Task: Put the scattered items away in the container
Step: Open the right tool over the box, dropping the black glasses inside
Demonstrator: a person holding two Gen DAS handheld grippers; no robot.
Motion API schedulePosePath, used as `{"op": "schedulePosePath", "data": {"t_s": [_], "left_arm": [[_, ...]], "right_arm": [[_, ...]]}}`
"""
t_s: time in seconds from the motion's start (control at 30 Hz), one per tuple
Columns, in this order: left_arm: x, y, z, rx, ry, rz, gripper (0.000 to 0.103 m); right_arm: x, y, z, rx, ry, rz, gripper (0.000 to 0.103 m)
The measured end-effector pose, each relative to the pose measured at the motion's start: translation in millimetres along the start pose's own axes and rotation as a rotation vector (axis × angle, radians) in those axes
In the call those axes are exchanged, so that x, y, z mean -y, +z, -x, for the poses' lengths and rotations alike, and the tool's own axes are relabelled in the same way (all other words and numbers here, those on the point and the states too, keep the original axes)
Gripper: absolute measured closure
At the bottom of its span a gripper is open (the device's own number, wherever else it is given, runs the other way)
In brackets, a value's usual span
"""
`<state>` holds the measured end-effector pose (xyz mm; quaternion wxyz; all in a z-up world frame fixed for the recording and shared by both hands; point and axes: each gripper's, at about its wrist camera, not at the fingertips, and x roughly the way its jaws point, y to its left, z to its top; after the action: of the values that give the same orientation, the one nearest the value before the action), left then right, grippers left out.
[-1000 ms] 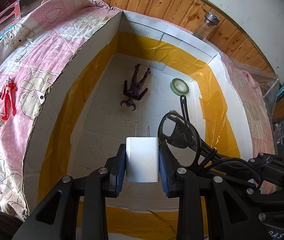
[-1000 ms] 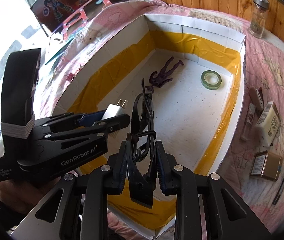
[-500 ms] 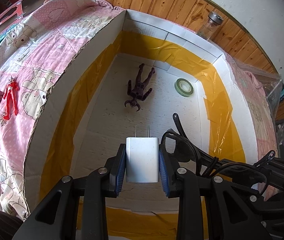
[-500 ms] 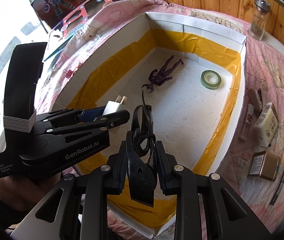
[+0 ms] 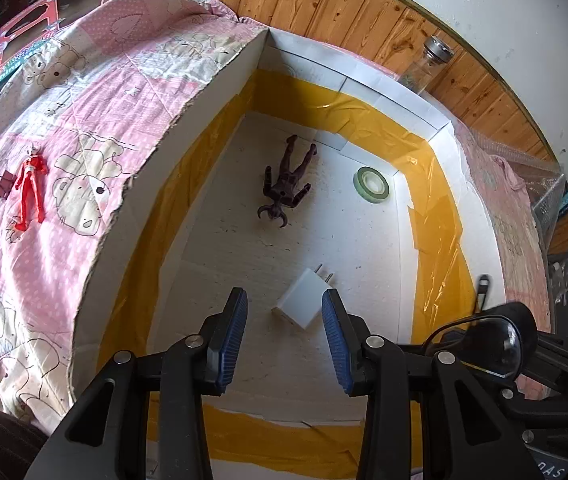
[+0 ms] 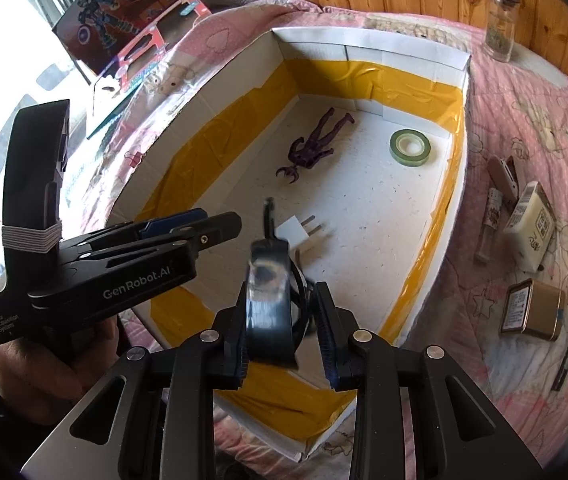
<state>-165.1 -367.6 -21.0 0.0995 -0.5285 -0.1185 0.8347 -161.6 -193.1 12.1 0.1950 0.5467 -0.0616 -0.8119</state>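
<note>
- Your left gripper (image 5: 284, 330) stands with its jaws apart and empty above the box (image 5: 188, 128); the white charger (image 5: 304, 300) lies on the box floor just below them.
- Your right gripper (image 6: 282, 334) has its jaws spread, and the black glasses (image 6: 268, 292) sit loose between them, blurred; whether the pads touch them is unclear.
- Further in lie the dark figure (image 5: 288, 178) and the green tape roll (image 5: 372, 179), apart.
- On the pink quilt (image 5: 96, 92), left of the box, the red figure (image 5: 28, 184) lies.

Both wrist cams over box (image 5: 380, 92)

Charger (image 5: 303, 299) in the container (image 5: 188, 160), nearer than figure (image 5: 287, 178) and tape roll (image 5: 372, 179).
</note>
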Motion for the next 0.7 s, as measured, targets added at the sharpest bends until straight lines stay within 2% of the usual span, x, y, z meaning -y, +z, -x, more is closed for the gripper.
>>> {"op": "schedulePosePath", "data": {"t_s": [0.1,0.17,0.7], "left_arm": [[1,-2,4,0.006,0.006,0.000,0.062],[2,-4,7,0.008,0.008,-0.001,0.062],[16,-16,33,0.022,0.009,0.003,0.062]], "right_arm": [[0,-3,8,0.017,0.014,-0.012,0.071],[0,-4,11,0.025,0.008,-0.014,0.066],[5,-21,44,0.088,0.059,-0.052,0.066]]}}
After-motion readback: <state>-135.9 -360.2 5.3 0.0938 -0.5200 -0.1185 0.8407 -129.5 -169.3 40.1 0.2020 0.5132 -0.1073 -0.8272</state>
